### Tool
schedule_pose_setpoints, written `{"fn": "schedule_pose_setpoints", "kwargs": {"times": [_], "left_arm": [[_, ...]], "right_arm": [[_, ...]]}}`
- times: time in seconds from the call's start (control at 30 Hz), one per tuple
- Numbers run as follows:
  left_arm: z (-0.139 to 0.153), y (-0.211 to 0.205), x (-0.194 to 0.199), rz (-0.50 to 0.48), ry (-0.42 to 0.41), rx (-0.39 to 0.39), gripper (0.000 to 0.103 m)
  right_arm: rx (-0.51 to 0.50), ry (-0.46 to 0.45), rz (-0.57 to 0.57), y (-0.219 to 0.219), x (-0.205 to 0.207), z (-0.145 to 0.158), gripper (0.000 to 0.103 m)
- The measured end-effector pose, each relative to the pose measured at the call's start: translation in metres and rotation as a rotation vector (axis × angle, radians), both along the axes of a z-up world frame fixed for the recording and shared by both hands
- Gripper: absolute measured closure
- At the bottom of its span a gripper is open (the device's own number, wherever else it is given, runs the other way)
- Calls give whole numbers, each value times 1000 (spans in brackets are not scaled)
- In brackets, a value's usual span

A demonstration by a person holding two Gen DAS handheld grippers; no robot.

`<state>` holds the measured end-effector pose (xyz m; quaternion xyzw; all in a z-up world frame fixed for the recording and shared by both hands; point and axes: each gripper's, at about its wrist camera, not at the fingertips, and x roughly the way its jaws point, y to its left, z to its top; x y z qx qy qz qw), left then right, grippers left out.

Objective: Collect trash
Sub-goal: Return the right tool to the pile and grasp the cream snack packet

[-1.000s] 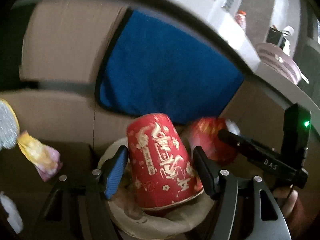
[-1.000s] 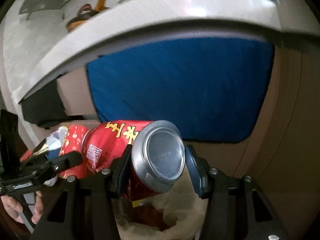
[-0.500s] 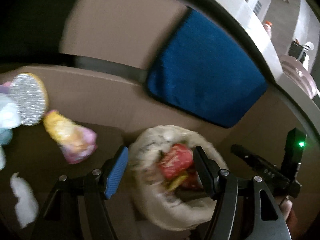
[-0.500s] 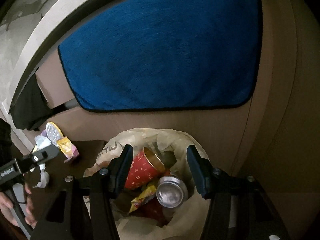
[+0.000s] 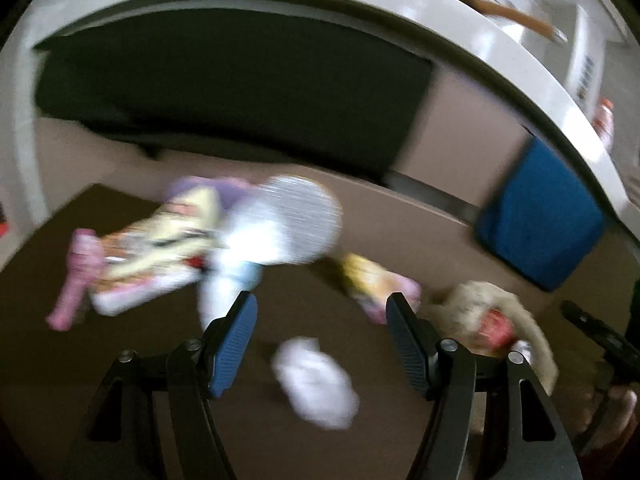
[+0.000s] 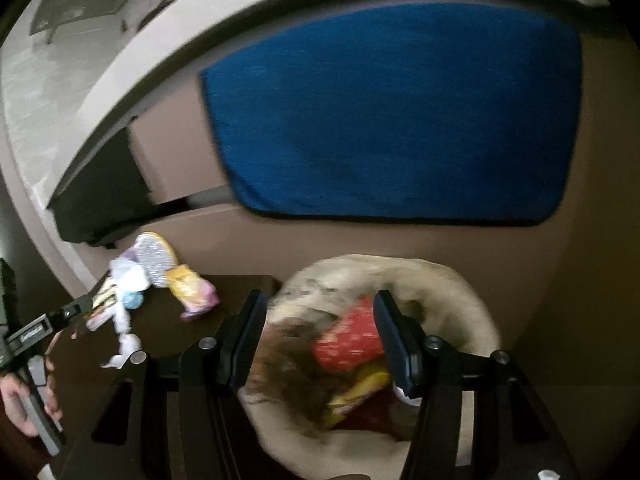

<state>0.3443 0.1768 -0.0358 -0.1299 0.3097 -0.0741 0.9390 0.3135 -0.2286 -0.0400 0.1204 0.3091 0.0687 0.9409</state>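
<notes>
My left gripper (image 5: pixel 322 300) is open and empty above a dark table (image 5: pixel 120 360). A white crumpled tissue (image 5: pixel 316 384) lies just below its fingers. Beyond it lie a heap of wrappers (image 5: pixel 160 248), a silver foil disc (image 5: pixel 296 220) and a yellow-pink wrapper (image 5: pixel 376 280), all blurred. My right gripper (image 6: pixel 320 296) is open, with nothing held, over a beige trash bag (image 6: pixel 440 276). Inside the bag lie a red paper cup (image 6: pixel 348 340) and a yellow wrapper (image 6: pixel 360 388). The bag (image 5: pixel 520 320) stands right of the table.
A blue cloth (image 6: pixel 392 112) hangs on the beige cabinet front behind the bag. A white counter edge (image 6: pixel 120 80) curves above. A dark opening (image 5: pixel 224 92) sits behind the table. A hand (image 6: pixel 24 400) holds the left gripper at the table's left.
The left gripper let go of the red cup and the right let go of the can, both over the bag. The left gripper then swung left over the table's litter; the right shifted slightly.
</notes>
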Motion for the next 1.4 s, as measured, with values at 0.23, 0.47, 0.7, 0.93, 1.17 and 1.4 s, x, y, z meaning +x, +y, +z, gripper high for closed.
{"fn": "schedule_pose_setpoints", "kwargs": {"times": [0.23,0.47,0.7,0.93,1.17,1.4], "left_arm": [[-11,108,-6,155,-26,21,36],[-36,159,27,31,88,-6,36],[-70,174,51,77,184,-48,43],[-66,164,27,67,177,-44,82],[-52,147,-40,-9,177,-66,85],[-52,176,-81,41,198,-142,84]], "right_arm": [[5,-3,106,63,9,2,50],[-9,27,210,124,19,-1,50],[-57,50,284,168,12,-2,50],[-113,75,345,199,8,-5,50],[-123,101,435,253,25,-11,50],[-127,116,622,368,83,-19,50]]}}
